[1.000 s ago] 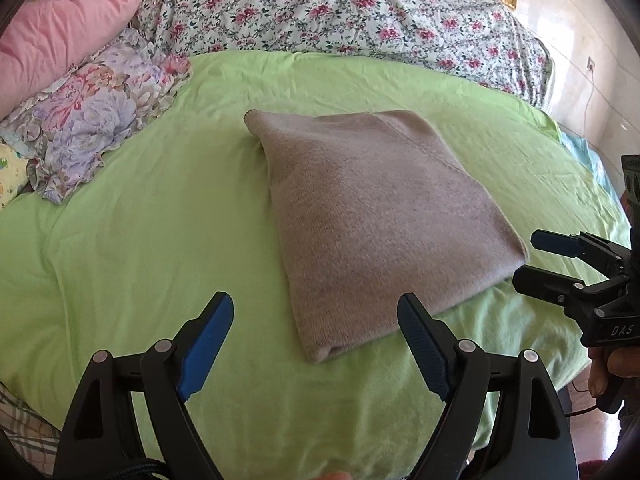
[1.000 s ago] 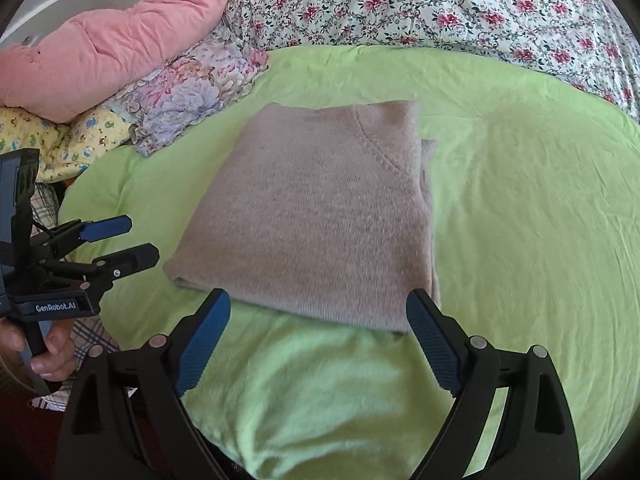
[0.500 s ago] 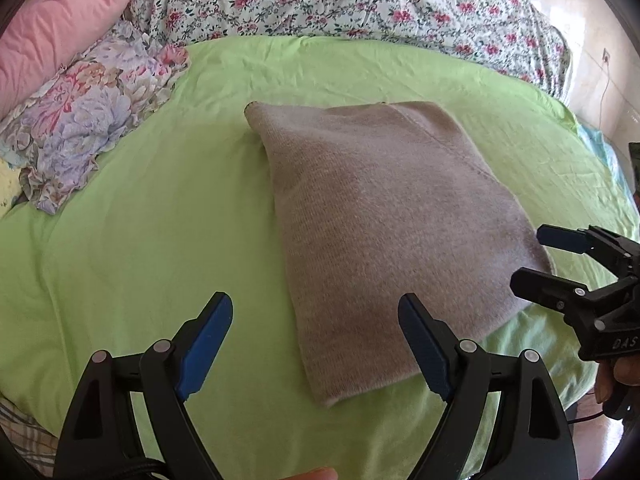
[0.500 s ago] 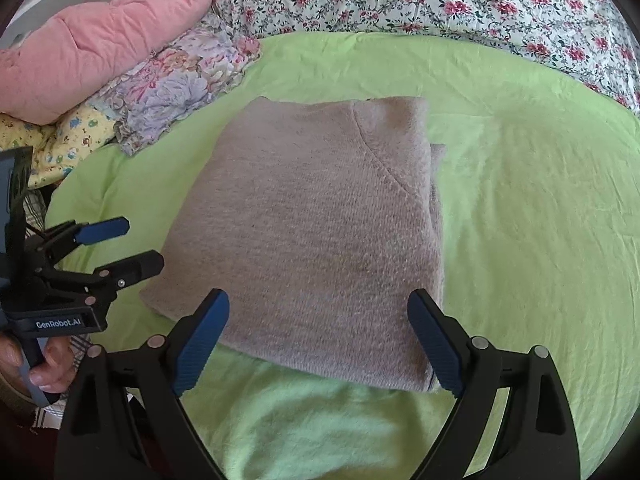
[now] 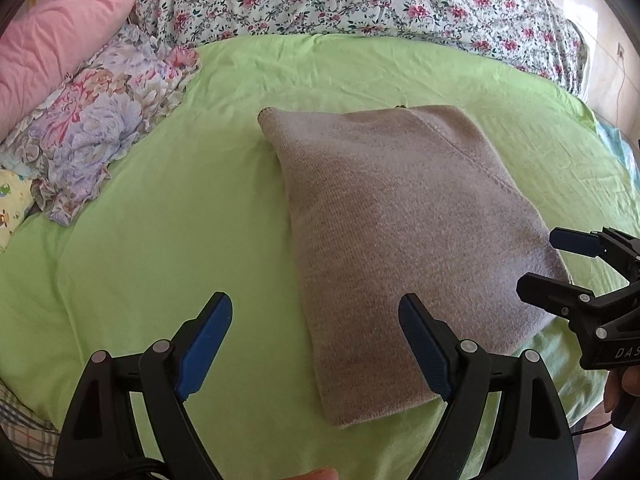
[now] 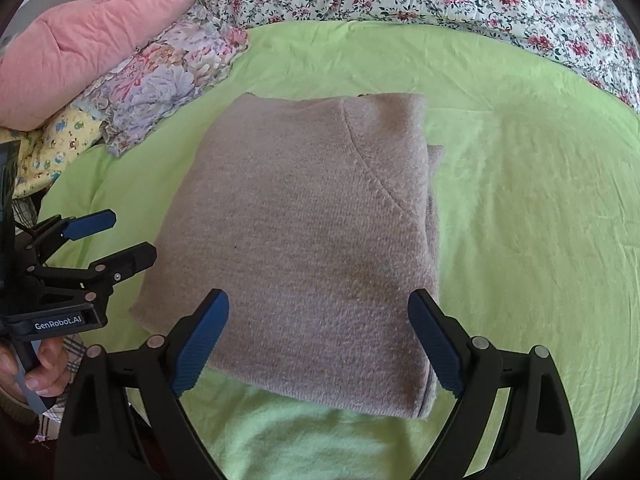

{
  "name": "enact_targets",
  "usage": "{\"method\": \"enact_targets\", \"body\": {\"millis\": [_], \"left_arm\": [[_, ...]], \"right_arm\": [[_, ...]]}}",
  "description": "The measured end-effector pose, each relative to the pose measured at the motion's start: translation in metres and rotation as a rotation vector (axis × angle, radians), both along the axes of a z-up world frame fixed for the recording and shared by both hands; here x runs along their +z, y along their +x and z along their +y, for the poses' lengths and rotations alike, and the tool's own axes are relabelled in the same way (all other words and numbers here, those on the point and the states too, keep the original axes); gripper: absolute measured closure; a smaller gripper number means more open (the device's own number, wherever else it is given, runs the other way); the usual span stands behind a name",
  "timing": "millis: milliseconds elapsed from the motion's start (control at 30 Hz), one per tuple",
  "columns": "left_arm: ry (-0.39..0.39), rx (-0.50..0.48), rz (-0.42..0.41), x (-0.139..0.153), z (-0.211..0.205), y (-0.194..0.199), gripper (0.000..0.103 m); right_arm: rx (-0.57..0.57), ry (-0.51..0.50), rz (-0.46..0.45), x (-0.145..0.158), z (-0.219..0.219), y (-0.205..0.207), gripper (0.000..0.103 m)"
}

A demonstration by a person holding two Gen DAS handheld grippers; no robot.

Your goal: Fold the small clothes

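Currently both pairs of my jaws are spread wide and hold nothing. My left gripper (image 5: 316,344) hovers over the near left corner of the folded sweater (image 5: 400,248), its right finger above the knit and its left finger above bare green sheet (image 5: 160,216). My right gripper (image 6: 318,340) hovers over the near edge of the same sweater (image 6: 304,248), both fingers over the cloth and neither visibly touching it. Each gripper shows at the edge of the other's view, also agape.

Garment: beige-grey knit, lying flat near the middle of the green sheet as a compact rectangle. A seam runs diagonally across the top layer, and a lower layer peeks out slightly along the right edge in the right wrist view.

Surroundings: purple floral cushion (image 6: 160,92) and pink pillow (image 6: 92,48) to the far left, well apart from the sweater; rose-print quilt (image 5: 360,0) across the back.

Judgement on step: the fold looks largely done. I read this as either a release after the last fold or an approach for one more halving; I cannot tell which.

Next move, if another fold: lower both grippers to the near edge, pinch all layers at each corner, lift together, carry to the far edge evenly. Risk: catching only the top layer, so the stack splays.
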State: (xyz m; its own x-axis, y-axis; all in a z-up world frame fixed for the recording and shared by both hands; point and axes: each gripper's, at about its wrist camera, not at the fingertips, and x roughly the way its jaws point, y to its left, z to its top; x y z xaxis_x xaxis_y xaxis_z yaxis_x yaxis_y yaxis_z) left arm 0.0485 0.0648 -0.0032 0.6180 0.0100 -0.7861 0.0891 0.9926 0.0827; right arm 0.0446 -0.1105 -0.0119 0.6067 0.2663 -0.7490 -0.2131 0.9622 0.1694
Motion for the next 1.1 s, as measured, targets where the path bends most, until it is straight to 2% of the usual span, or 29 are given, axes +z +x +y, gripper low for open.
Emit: {"method": "enact_targets", "body": {"millis": [467, 1100], "left_arm": [[0.027, -0.007, 0.006, -0.001, -0.004, 0.005, 0.016], [0.025, -0.007, 0.000, 0.001, -0.006, 0.005, 0.016]], "right_arm": [[0.016, -0.003, 0.014, -0.001, -0.003, 0.009, 0.012], [0.018, 0.002, 0.010, 0.002, 0.001, 0.010, 0.012]]}}
